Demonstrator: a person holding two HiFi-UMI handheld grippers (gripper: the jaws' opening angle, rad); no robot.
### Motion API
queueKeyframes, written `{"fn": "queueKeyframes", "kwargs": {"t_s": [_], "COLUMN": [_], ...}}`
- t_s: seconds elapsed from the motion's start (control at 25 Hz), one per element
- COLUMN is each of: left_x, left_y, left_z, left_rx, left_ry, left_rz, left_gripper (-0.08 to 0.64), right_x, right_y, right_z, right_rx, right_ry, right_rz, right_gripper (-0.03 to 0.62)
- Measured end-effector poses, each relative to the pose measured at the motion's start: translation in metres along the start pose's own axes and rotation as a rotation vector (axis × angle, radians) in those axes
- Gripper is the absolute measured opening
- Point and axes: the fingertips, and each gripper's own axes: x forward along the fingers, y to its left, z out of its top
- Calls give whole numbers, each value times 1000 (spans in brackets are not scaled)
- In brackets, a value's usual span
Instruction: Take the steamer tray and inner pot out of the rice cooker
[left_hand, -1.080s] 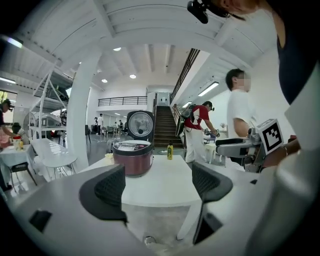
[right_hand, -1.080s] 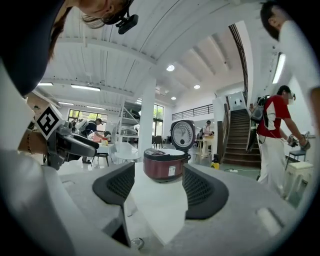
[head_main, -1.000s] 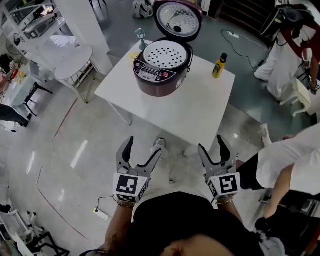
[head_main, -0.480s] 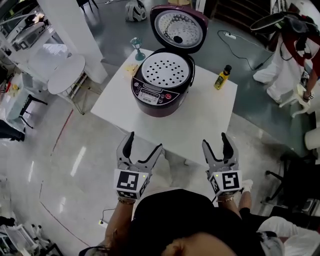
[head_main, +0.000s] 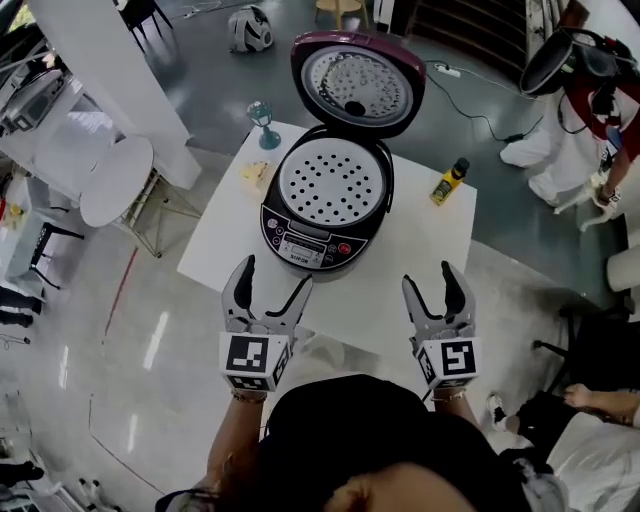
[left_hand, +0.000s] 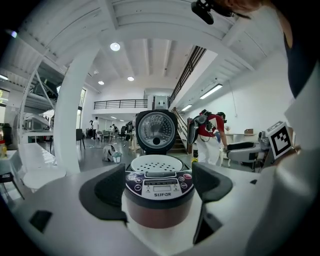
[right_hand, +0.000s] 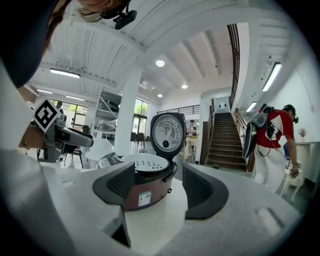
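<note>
So we had the rice cooker (head_main: 325, 215) sitting on the white table (head_main: 420, 250), w/ its lid (head_main: 358, 82) flipped up at the back. The steamer tray (head_main: 331, 182), the white one w/ holes, was seated in the top of the cooker. The inner pot was hidden under it, so we couldn't see it.

The left gripper (head_main: 275, 272) hung at the near table edge, just in front of the control panel (head_main: 305, 252), jaws spread wide and gripping nothing. The right gripper (head_main: 430, 277) was over the near right part of the table, beside the cooker, jaws also released, not on anything.

A yellow bottle (head_main: 450, 180) stood near the far right corner and a small glass (head_main: 262, 122) at the far left.
</note>
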Motion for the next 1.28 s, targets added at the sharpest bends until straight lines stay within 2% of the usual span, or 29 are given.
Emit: {"fn": "queueKeyframes", "kwargs": {"t_s": [0.28, 0.52, 0.76, 0.84, 0.92, 1.08, 1.28], "left_x": [50, 90, 132, 146, 161, 188, 214], "left_y": [42, 73, 82, 86, 90, 94, 96], "left_z": [11, 17, 31, 29, 23, 10, -6], "left_rx": [23, 32, 61, 94, 147, 269, 343], "left_ry": [6, 35, 66, 108, 187, 337, 462], "left_rz": [-23, -43, -82, -84, -86, -99, -151], "left_gripper": [397, 397, 397, 397, 397, 397, 397], "right_x": [52, 95, 135, 151, 168, 200, 234], "right_y": [-13, -20, -28, -31, -32, -37, -37], "right_z": [6, 6, 14, 12, 7, -5, -6], "right_rx": [40, 3, -17, -39, -79, -222, -309], "right_ry": [23, 54, 88, 129, 196, 325, 391], "right_rz": [-83, -118, -137, -141, -137, -117, -74], "right_gripper": [293, 293, 293, 293, 293, 293, 293]}}
